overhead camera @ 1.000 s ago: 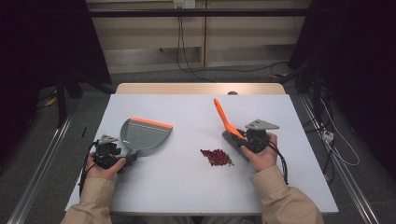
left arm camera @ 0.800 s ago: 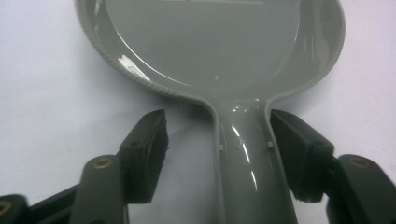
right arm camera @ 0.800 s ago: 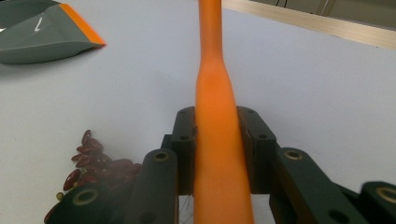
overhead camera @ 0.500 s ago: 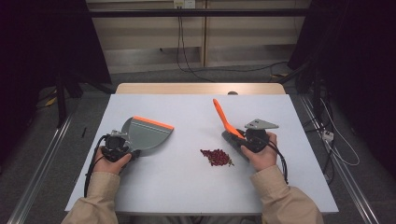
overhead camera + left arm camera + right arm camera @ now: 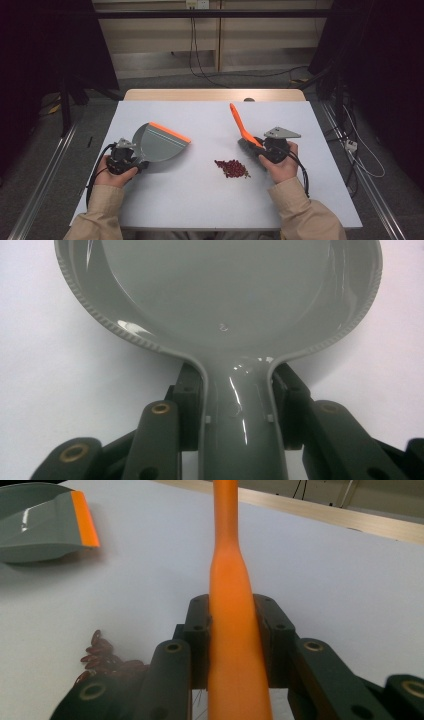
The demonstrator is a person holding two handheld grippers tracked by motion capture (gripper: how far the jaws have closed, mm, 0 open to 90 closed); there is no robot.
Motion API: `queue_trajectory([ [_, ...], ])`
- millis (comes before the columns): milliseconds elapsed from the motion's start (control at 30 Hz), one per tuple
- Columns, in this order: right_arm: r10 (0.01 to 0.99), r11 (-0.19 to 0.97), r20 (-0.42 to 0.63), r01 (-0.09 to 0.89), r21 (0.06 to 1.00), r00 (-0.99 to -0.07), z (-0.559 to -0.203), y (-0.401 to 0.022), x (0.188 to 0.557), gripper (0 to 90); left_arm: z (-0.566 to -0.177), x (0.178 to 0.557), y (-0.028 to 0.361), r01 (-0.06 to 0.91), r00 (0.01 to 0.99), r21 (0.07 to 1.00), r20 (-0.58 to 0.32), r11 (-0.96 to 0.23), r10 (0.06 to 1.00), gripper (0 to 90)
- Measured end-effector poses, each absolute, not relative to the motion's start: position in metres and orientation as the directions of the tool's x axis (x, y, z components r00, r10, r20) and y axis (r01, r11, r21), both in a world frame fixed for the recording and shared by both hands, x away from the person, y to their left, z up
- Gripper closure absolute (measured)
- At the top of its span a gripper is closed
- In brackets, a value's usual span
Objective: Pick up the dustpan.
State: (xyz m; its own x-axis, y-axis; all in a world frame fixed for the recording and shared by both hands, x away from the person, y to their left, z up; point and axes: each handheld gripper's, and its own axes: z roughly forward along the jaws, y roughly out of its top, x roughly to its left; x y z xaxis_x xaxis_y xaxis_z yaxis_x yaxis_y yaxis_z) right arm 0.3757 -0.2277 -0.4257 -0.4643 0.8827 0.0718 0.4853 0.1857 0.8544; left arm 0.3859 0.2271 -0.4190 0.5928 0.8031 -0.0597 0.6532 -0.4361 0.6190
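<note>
High view: left gripper (image 5: 131,156), jaws just closing, clamps the dustpan (image 5: 159,143) handle; right gripper (image 5: 261,148) clenches the orange brush (image 5: 241,125), ready for sweeping the red beans (image 5: 232,168).

Left hand-held gripper (image 5: 131,159) now clamped on dustpan (image 5: 159,143)

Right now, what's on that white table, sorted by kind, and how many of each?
Dustpan, grey with an orange lip: 1
Brush with an orange handle: 1
Pile of small red beans: 1
Hand-held grippers, left gripper and right gripper: 2
Total: 5
</note>
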Motion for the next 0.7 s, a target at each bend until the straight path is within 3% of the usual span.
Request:
queue_trajectory([
  [433,0.885,0.186,0.059,0.466,0.865,-0.463,-0.425,-0.230,0.371,71.1,-0.412,0.359,0.204,0.553,0.764,0.607,-0.097,-0.570,0.638,63.6],
  [700,0.886,0.184,0.056,0.460,0.869,-0.461,-0.426,-0.228,0.368,71.1,-0.414,0.351,0.187,0.502,0.820,0.604,-0.104,-0.619,0.563,63.6],
])
